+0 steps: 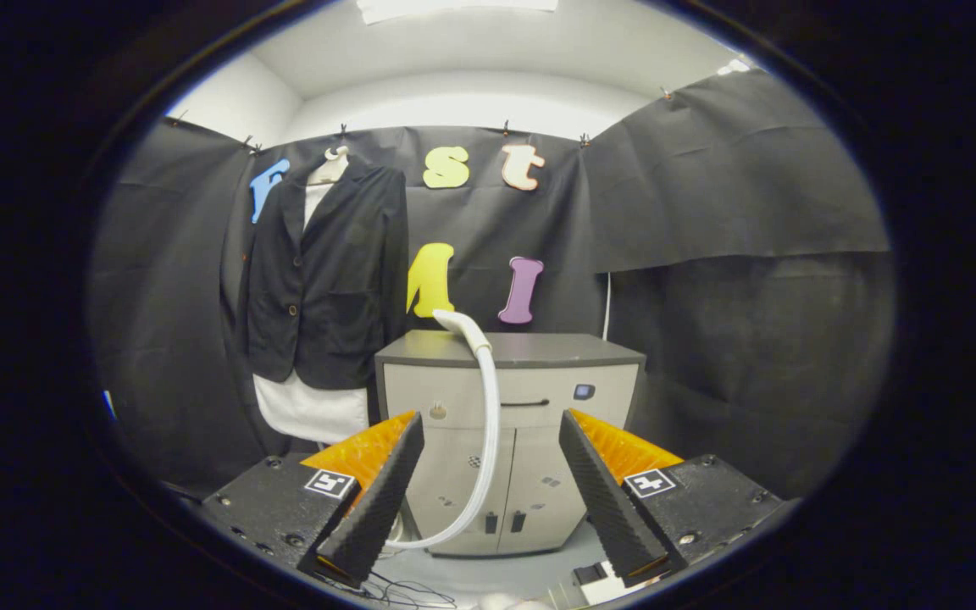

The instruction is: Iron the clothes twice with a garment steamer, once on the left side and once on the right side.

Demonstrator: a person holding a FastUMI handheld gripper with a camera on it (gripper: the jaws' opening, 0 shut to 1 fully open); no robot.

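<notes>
A black blazer point(327, 280) over a white shirt point(308, 408) hangs on a hanger from the booth's back wall, left of a grey cabinet point(509, 440). The white garment steamer head point(460, 324) rests on the cabinet's top front edge, and its white hose point(488, 440) curves down the cabinet front to the floor. My gripper point(492, 424) is open and holds nothing. Its two black ridged fingers point(378, 500) stand wide apart, well short of the cabinet, with the hose showing in the gap between them.
The cabinet has a drawer with a dark handle point(525, 403) and two doors below. Thin cables point(403, 589) lie on the pale floor just under the fingers. Black cloth walls close in the left, back and right sides.
</notes>
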